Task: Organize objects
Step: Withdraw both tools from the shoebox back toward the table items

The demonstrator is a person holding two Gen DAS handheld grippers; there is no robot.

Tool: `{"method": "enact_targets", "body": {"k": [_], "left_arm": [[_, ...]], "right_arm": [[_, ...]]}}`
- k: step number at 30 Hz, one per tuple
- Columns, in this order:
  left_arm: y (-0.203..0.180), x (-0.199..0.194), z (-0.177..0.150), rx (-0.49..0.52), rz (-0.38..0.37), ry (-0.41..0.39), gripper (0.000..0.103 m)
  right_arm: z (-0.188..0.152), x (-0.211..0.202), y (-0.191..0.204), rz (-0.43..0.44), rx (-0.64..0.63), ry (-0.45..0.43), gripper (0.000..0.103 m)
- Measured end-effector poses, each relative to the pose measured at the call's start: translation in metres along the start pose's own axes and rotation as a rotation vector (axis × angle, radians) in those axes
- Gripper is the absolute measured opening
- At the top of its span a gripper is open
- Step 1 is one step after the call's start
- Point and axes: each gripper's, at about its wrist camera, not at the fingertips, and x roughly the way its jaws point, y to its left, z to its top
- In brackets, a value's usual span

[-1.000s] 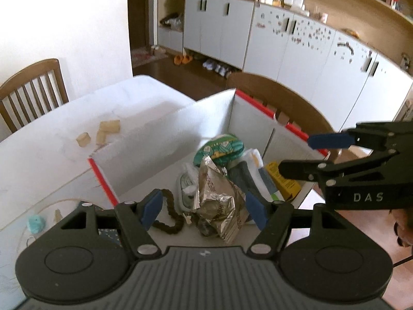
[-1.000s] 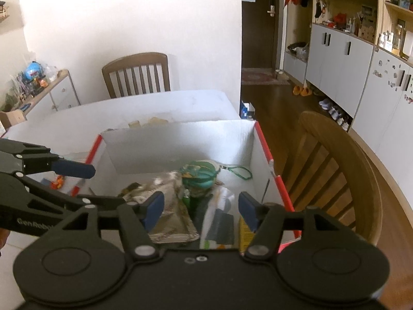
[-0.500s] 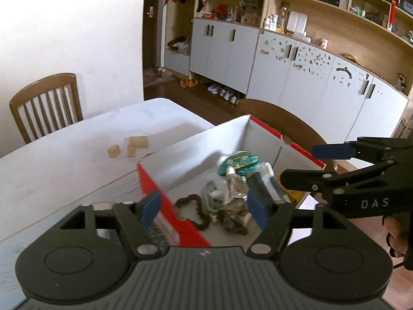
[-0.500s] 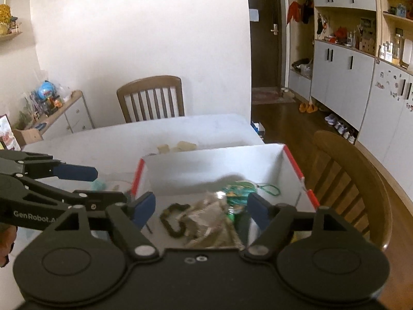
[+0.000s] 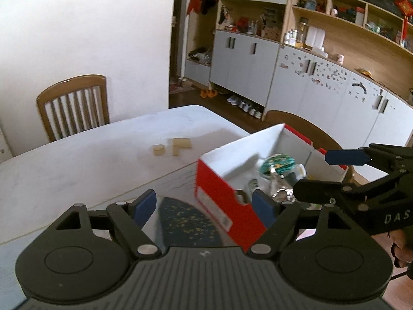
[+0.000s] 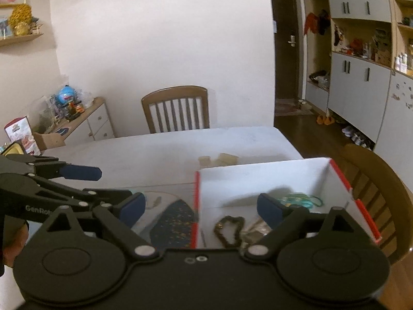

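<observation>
A red box with a white inside (image 5: 222, 193) (image 6: 271, 178) stands at the table's right edge. It holds a green round packet (image 5: 277, 161), a crinkled foil bag (image 5: 281, 191), a dark braided loop (image 6: 229, 230) and a teal cord (image 6: 302, 199). My left gripper (image 5: 204, 206) is open and empty, above the table just left of the box. My right gripper (image 6: 200, 208) is open and empty, above the box's left wall. Each gripper shows in the other's view.
A dark blue speckled cloth (image 5: 185, 222) (image 6: 173, 219) lies left of the box. Three small beige blocks (image 5: 171, 147) sit on the white table (image 5: 90, 160) behind it. Wooden chairs stand at the far side (image 6: 176, 108) and right (image 6: 374, 180).
Both grippers have pulled back and up, away from the box, and shifted left. The box now sits lower right in the left view; the blue cloth has come into sight.
</observation>
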Motion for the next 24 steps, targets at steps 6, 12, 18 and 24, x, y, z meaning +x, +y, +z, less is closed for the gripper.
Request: {"method": "enact_targets", "body": {"k": [6, 12, 18, 24], "left_arm": [[0.033, -0.012, -0.008, -0.037, 0.029, -0.022, 0.09], [0.061, -0.018, -0.017, -0.086, 0.028, -0.038, 0.103], [0.082, -0.015, -0.029, -0.097, 0.054, -0.03, 0.103], [0.106, -0.002, -0.045, -0.12, 0.067, -0.005, 0.103]], "right_arm": [[0.003, 0.012, 0.029, 0.015, -0.014, 0.01, 0.097], [0.007, 0.027, 0.052, 0.018, -0.044, 0.026, 0.097], [0.011, 0.045, 0.067, 0.013, -0.059, 0.048, 0.097], [0.012, 0.063, 0.077, 0.013, -0.068, 0.076, 0.097]]}}
